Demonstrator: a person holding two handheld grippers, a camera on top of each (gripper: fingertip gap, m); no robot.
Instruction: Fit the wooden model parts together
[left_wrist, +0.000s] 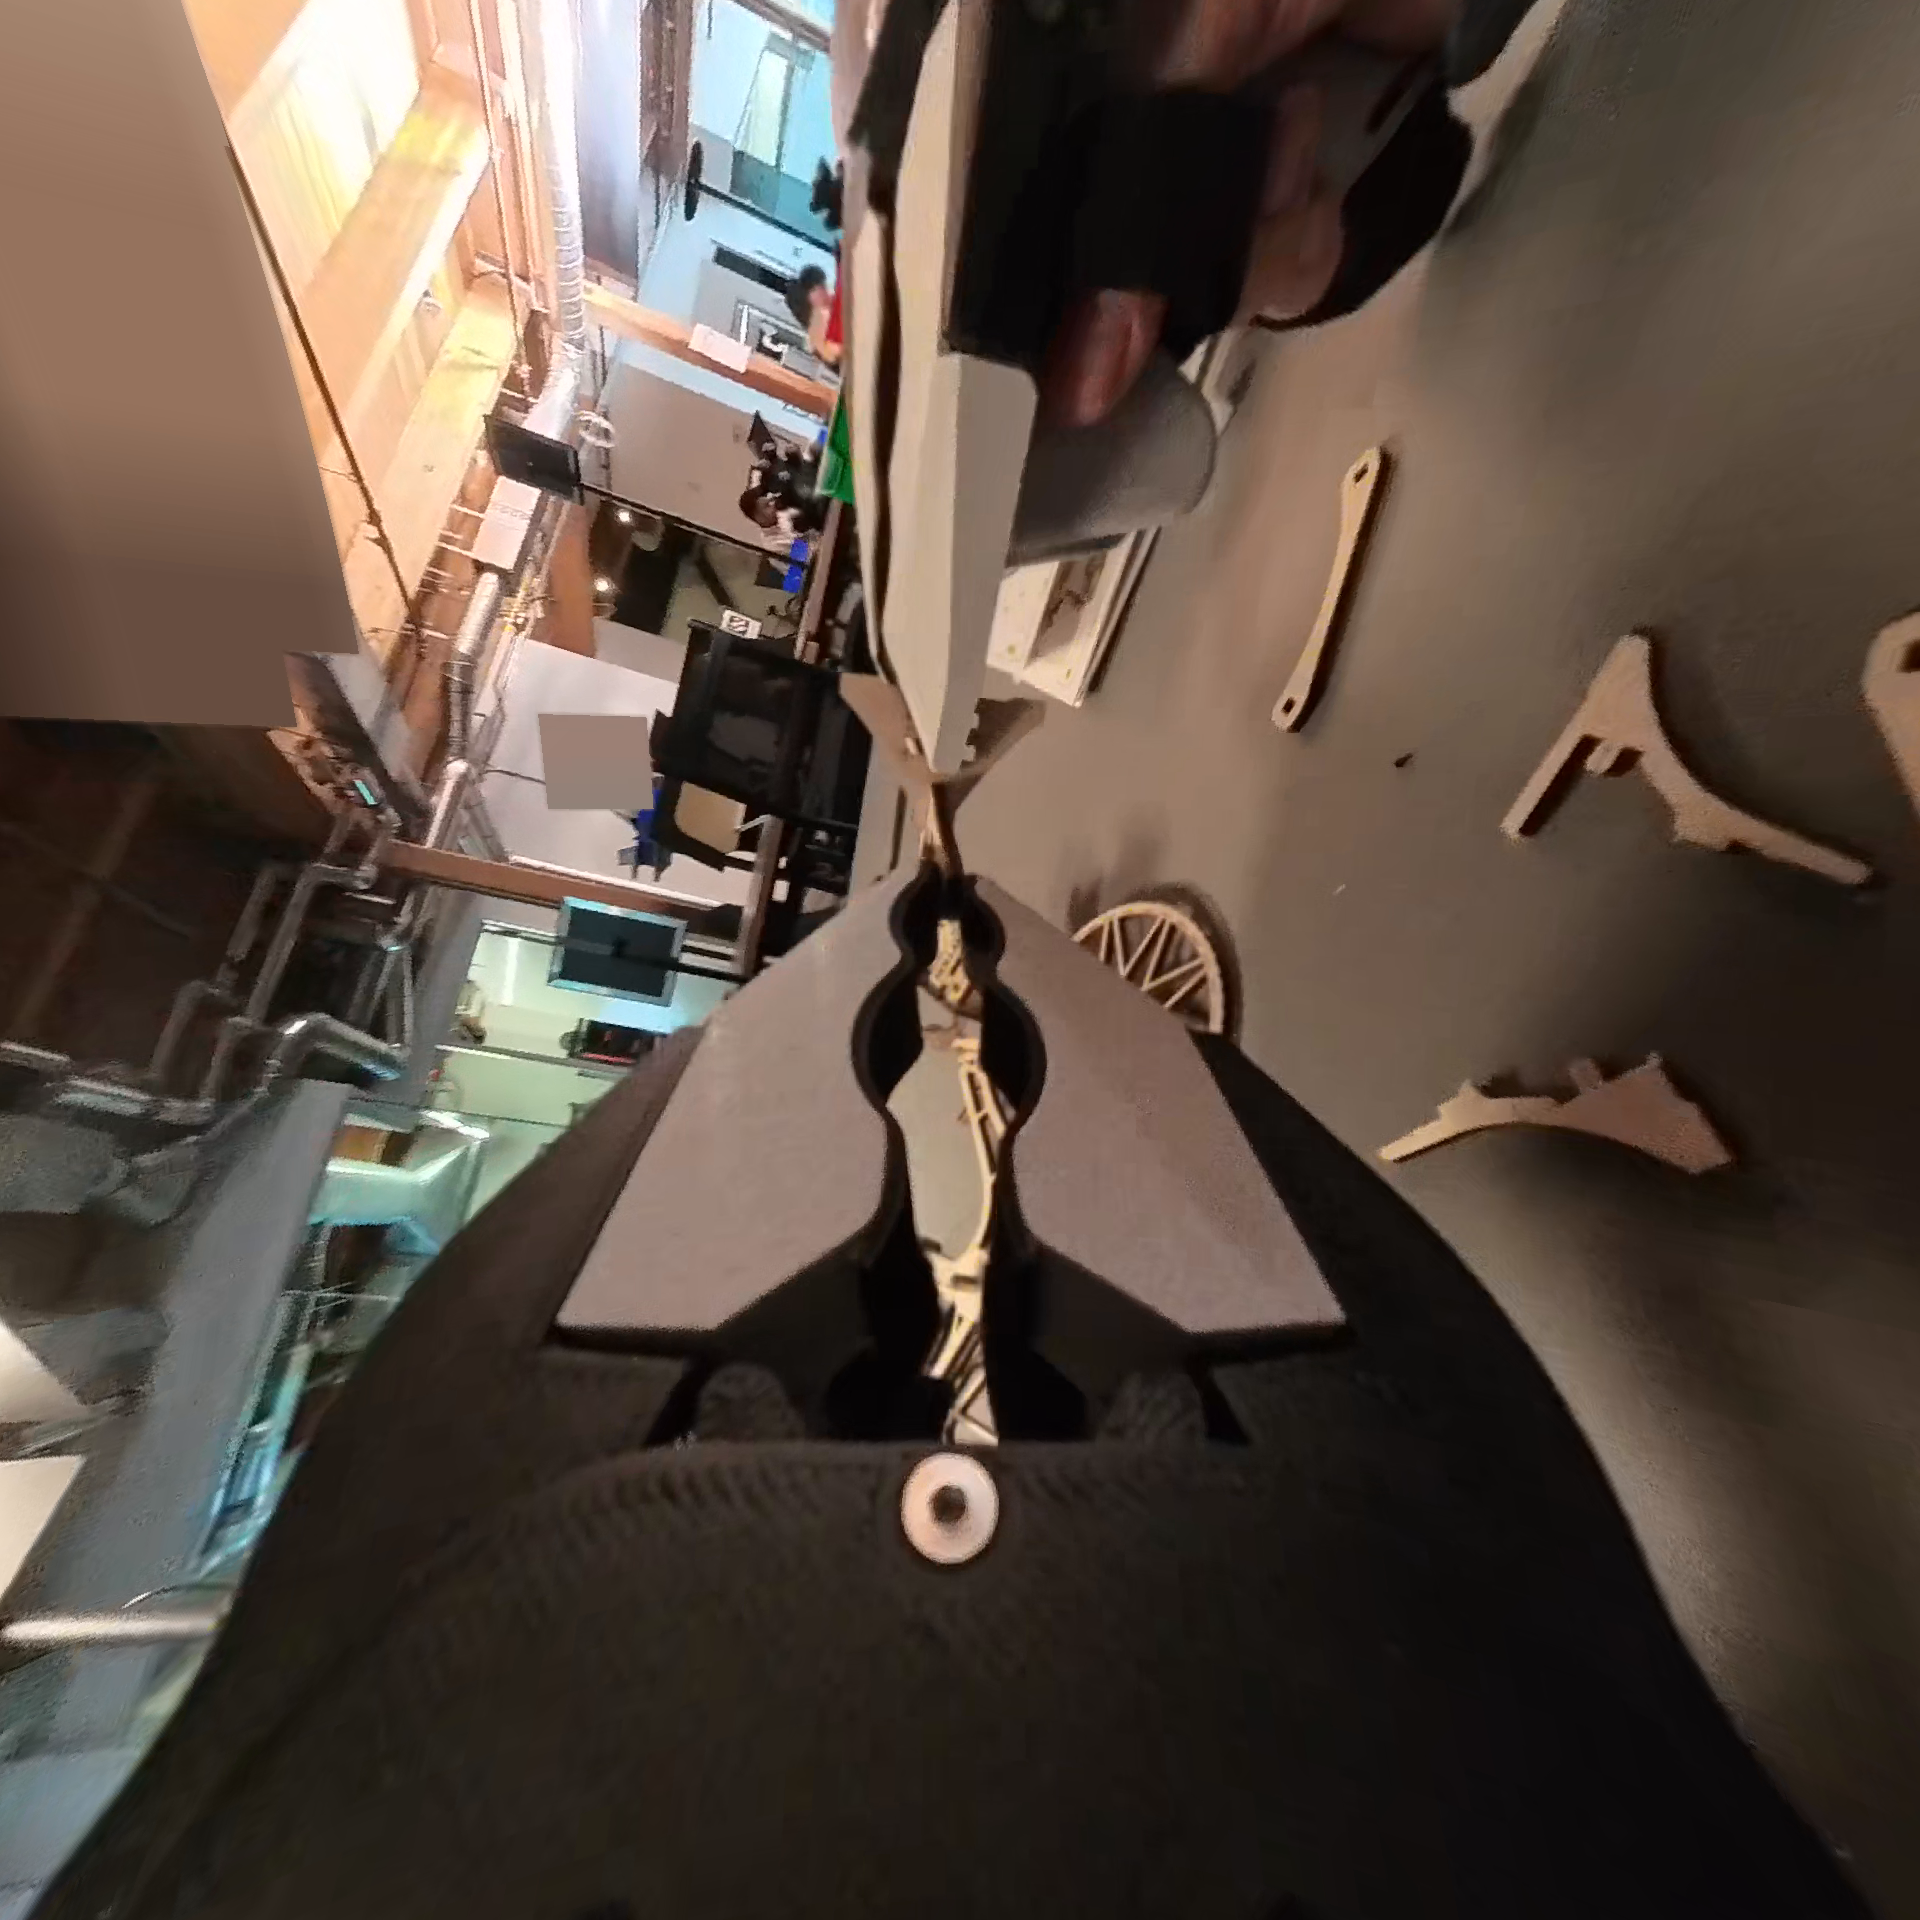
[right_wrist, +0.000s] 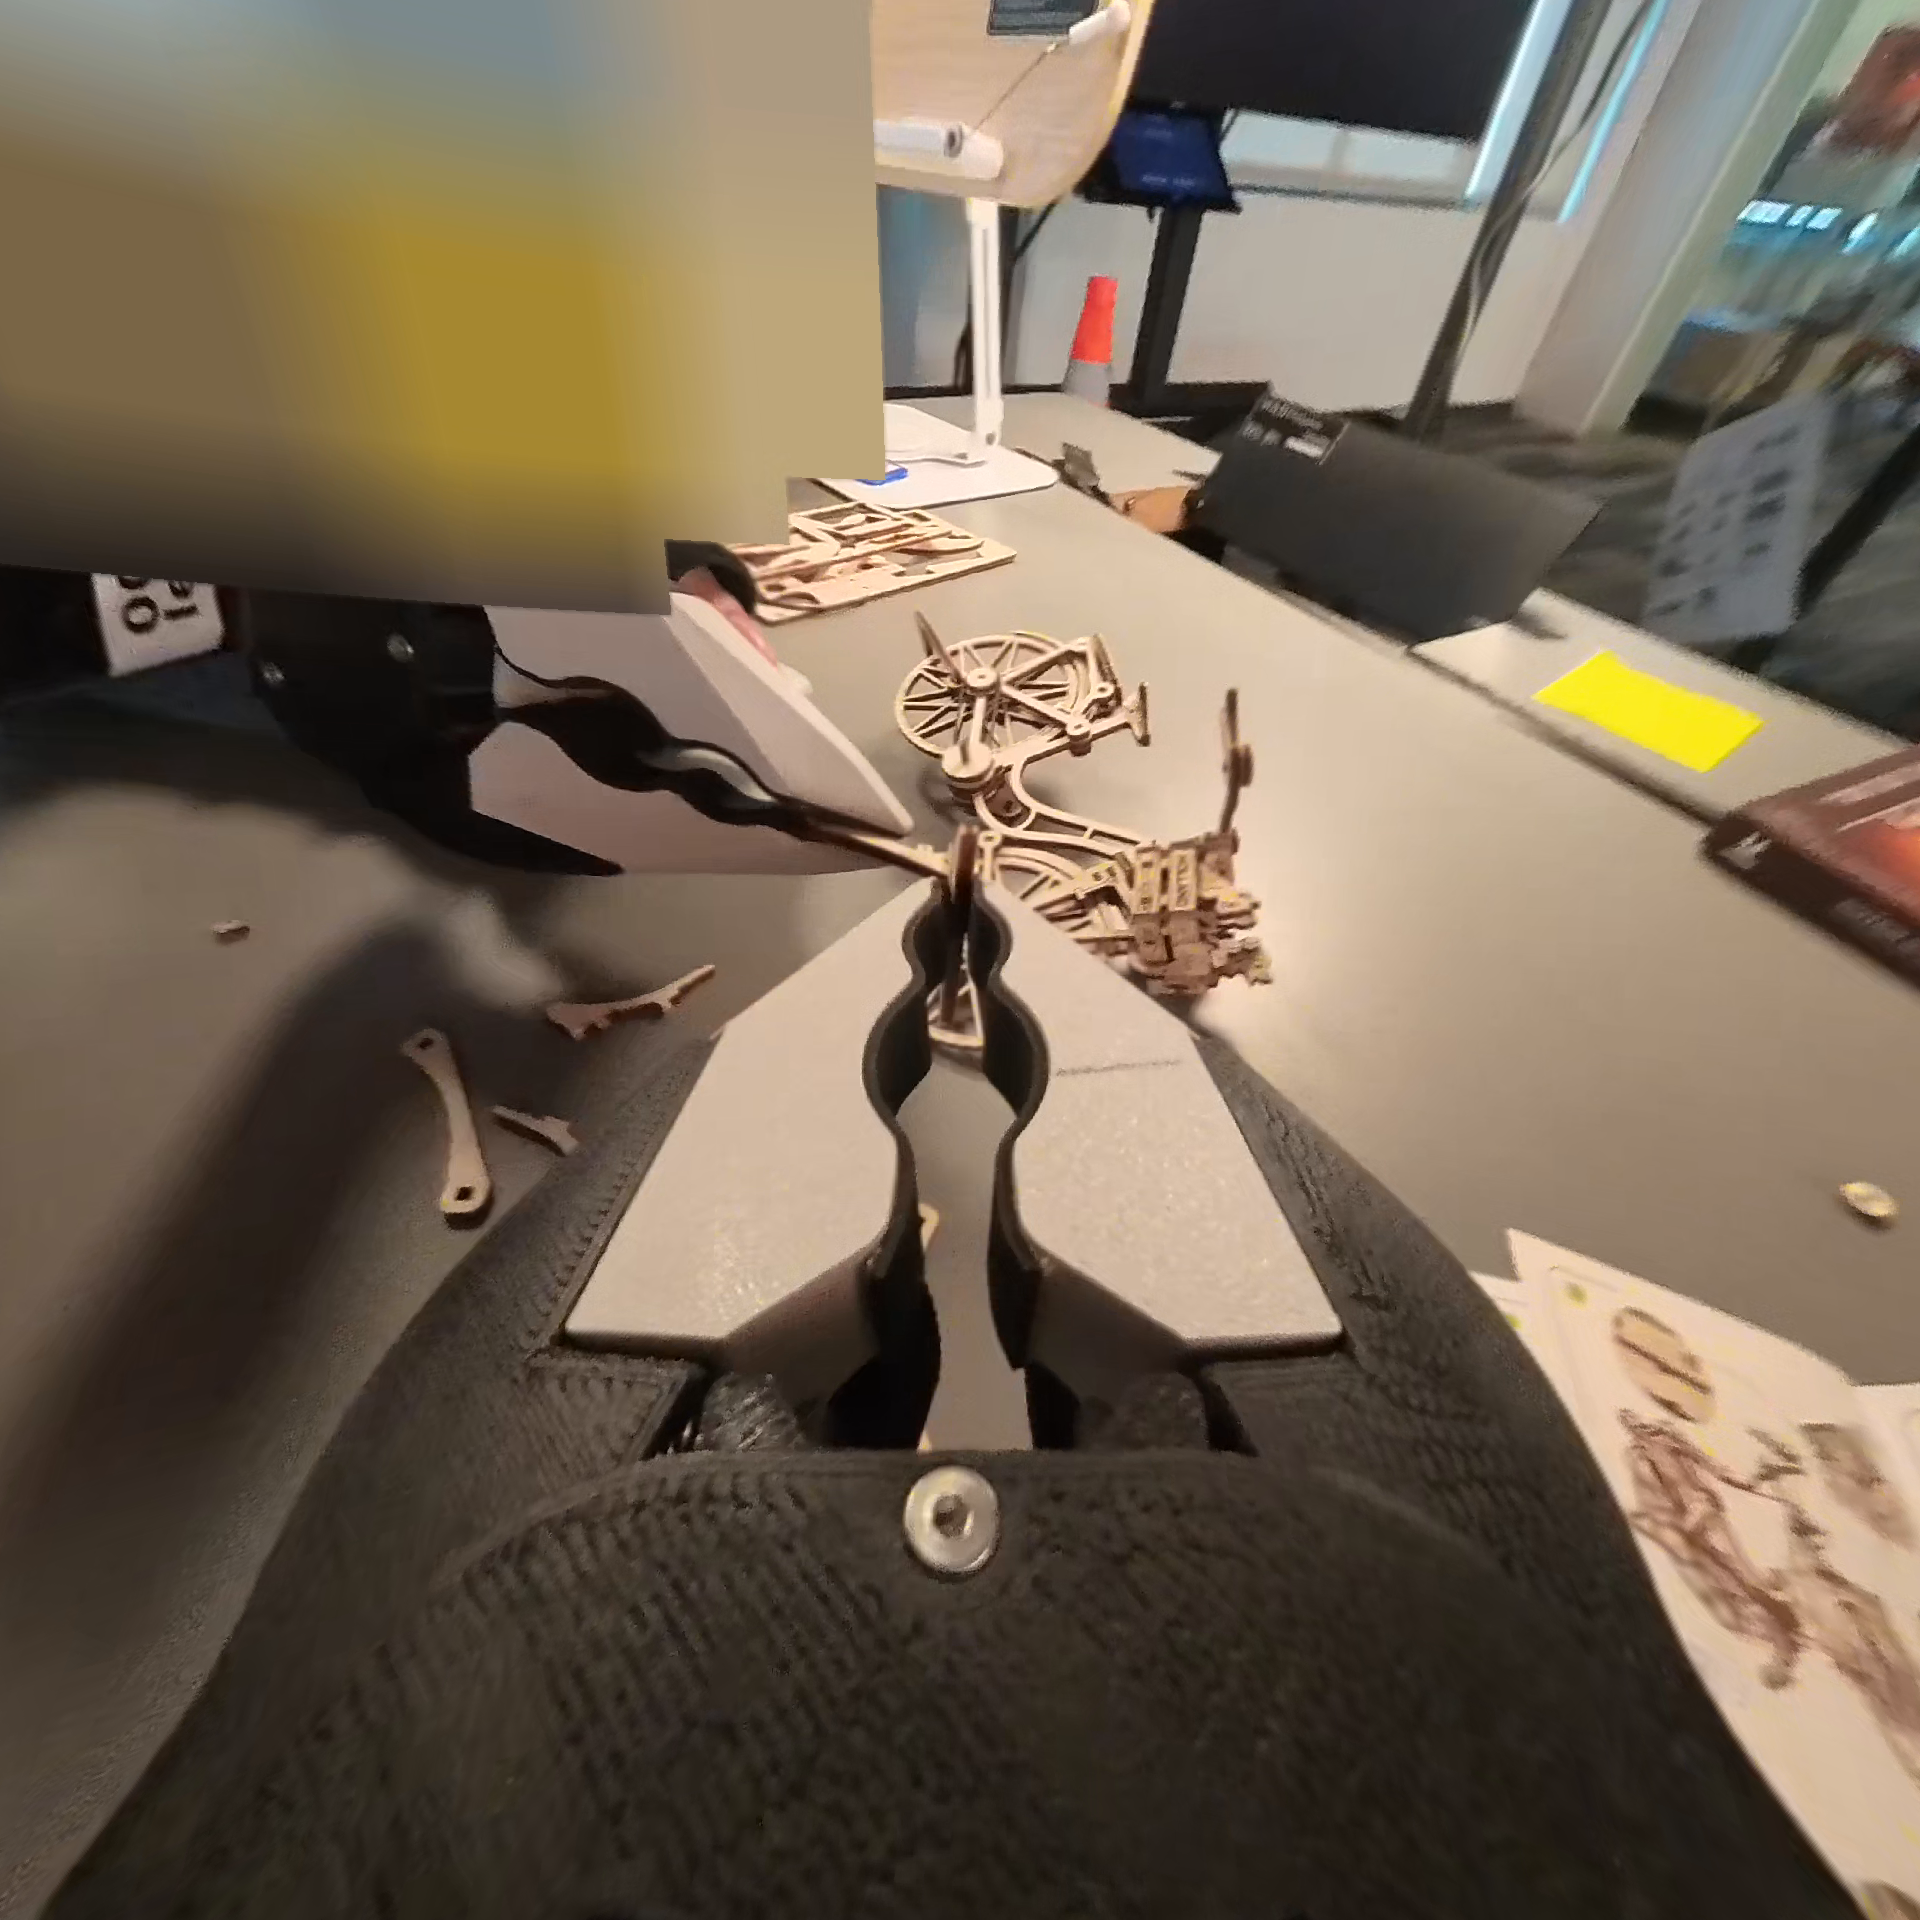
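Observation:
My left gripper (left_wrist: 943, 883) is shut on a thin wooden peg (left_wrist: 938, 831). My right gripper (right_wrist: 951, 899) is shut on a small round wooden piece (right_wrist: 962, 854), held on edge. The two pieces meet tip to tip just above the grey table (right_wrist: 1403, 987). The right gripper comes in from the top of the left wrist view (left_wrist: 940, 764); the left gripper enters the right wrist view from the left (right_wrist: 899, 836). The partly built wooden bicycle model (right_wrist: 1049, 790) lies on its side just beyond the tips. Its wheel (left_wrist: 1164, 961) shows in the left wrist view.
Loose flat wooden parts lie on the table: a long strip (left_wrist: 1335, 592) and two curved pieces (left_wrist: 1662, 769) (left_wrist: 1558, 1117). A punched wooden sheet (right_wrist: 873, 551) lies behind. An instruction sheet (right_wrist: 1714, 1507), a yellow note (right_wrist: 1647, 722) and a dark box (right_wrist: 1829, 842) are to the right. My two grippers' fingertips are within a few centimetres of each other.

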